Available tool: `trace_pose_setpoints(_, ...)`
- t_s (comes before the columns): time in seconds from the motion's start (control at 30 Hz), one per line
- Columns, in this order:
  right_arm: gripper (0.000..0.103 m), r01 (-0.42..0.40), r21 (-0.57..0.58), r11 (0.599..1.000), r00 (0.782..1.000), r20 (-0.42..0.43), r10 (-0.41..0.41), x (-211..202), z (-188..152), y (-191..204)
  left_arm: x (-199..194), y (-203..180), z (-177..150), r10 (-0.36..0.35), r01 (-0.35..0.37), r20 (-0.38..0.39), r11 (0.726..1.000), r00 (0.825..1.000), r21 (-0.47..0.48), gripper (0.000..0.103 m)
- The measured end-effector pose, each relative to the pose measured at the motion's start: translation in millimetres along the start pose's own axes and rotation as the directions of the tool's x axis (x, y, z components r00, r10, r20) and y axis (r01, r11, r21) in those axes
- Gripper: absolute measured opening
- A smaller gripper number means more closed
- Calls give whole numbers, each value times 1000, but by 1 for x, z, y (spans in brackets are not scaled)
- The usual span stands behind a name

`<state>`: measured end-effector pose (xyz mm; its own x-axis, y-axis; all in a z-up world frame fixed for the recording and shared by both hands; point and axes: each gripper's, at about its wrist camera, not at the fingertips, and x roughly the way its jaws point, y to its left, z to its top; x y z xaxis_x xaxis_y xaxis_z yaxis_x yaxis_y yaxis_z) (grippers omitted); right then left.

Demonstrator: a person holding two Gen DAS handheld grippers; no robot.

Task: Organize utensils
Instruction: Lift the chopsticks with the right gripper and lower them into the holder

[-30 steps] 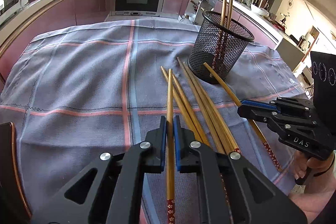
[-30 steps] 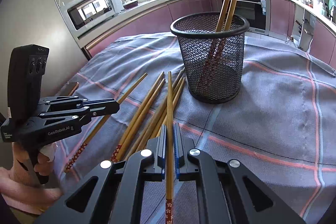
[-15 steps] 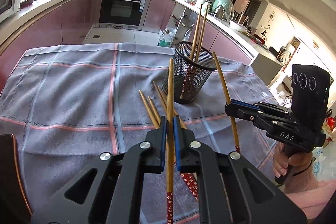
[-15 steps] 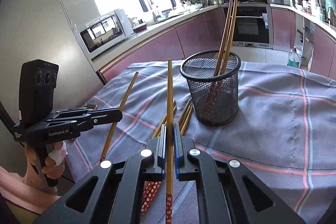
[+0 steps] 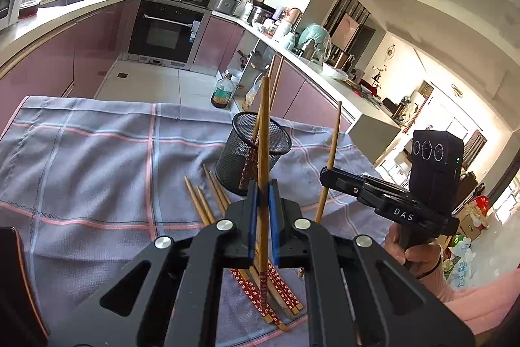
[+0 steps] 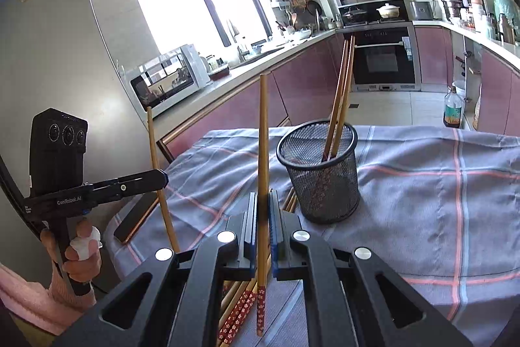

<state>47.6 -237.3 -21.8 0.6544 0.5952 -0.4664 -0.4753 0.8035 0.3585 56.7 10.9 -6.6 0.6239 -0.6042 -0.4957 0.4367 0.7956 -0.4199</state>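
Note:
My left gripper (image 5: pixel 263 194) is shut on a bamboo chopstick (image 5: pixel 265 126) that is lifted off the table, tip up and red patterned end down. My right gripper (image 6: pixel 262 207) is shut on a second chopstick (image 6: pixel 262 135), held the same way. Each gripper shows in the other's view: the right gripper (image 5: pixel 325 176) beside me on the right, the left gripper (image 6: pixel 162 178) on the left. A black mesh cup (image 5: pixel 234 158) (image 6: pixel 325 184) stands ahead on the cloth with two chopsticks (image 6: pixel 343 86) leaning in it. Several loose chopsticks (image 5: pixel 198 200) (image 6: pixel 240 311) lie below the grippers.
A grey checked cloth (image 5: pixel 97 168) covers the table. A dark flat slab with a copper rim (image 6: pixel 133 217) lies at the table's left edge. A bottle (image 5: pixel 222 93) stands on the floor beyond the far edge. Kitchen counters and an oven line the back.
Both grippers have risen with their chopsticks, which left the cloth and now point up. The cup and the loose chopsticks sit lower and farther off in both views.

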Motion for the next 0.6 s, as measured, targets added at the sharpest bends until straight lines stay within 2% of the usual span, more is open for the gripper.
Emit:
trace_pose_setpoints(0.23,5,7,-10,1000,999,49,-7,-9,15,-1,-7,-5,21,-12,11,62,1000,998,9,7)
trace_pose_setpoints(0.6,5,49,-43,998,992,116,-43,-16,43,-1,4,-13,58,-23,21,98,1000,995,23,7)
